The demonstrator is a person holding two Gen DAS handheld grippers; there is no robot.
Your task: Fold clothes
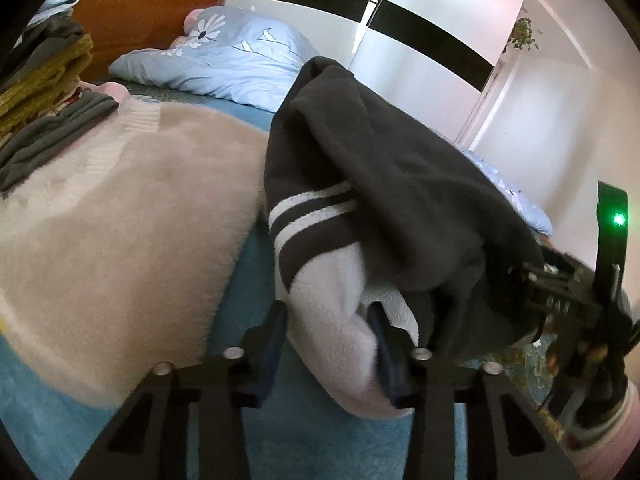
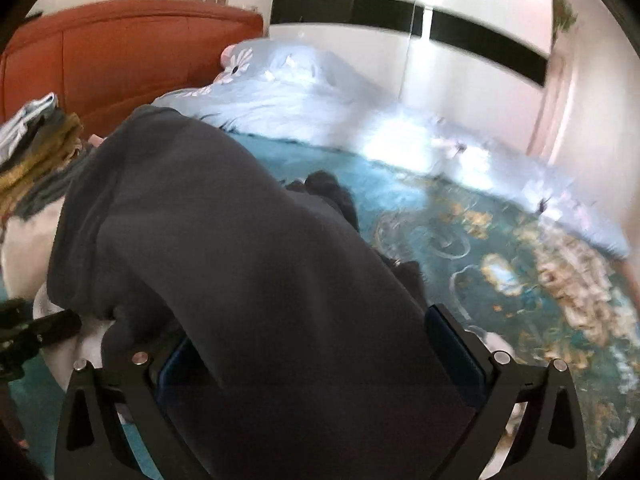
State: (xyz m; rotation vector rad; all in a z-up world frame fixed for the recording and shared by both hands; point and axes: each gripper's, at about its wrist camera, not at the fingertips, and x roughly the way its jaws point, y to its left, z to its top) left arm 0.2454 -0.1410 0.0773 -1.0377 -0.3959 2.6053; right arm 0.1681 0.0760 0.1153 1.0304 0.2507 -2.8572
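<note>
A dark grey fleece garment [image 1: 384, 168] with a white striped cuff [image 1: 340, 300] hangs bunched above the teal bed cover [image 1: 248, 264]. My left gripper [image 1: 328, 320] is shut on the white cuff end. My right gripper [image 2: 316, 344] has the dark garment [image 2: 224, 240] draped between and over its fingers; its grip on the cloth is hidden. The right gripper also shows at the right edge of the left wrist view [image 1: 568, 292], under the garment. A cream fuzzy sweater [image 1: 120, 208] lies flat on the bed to the left.
A stack of folded clothes [image 1: 44, 76] sits at the far left by the orange headboard [image 1: 140, 4]. A light blue duvet [image 1: 228, 60] lies along the back of the bed. A white and black wardrobe [image 1: 400, 20] stands behind.
</note>
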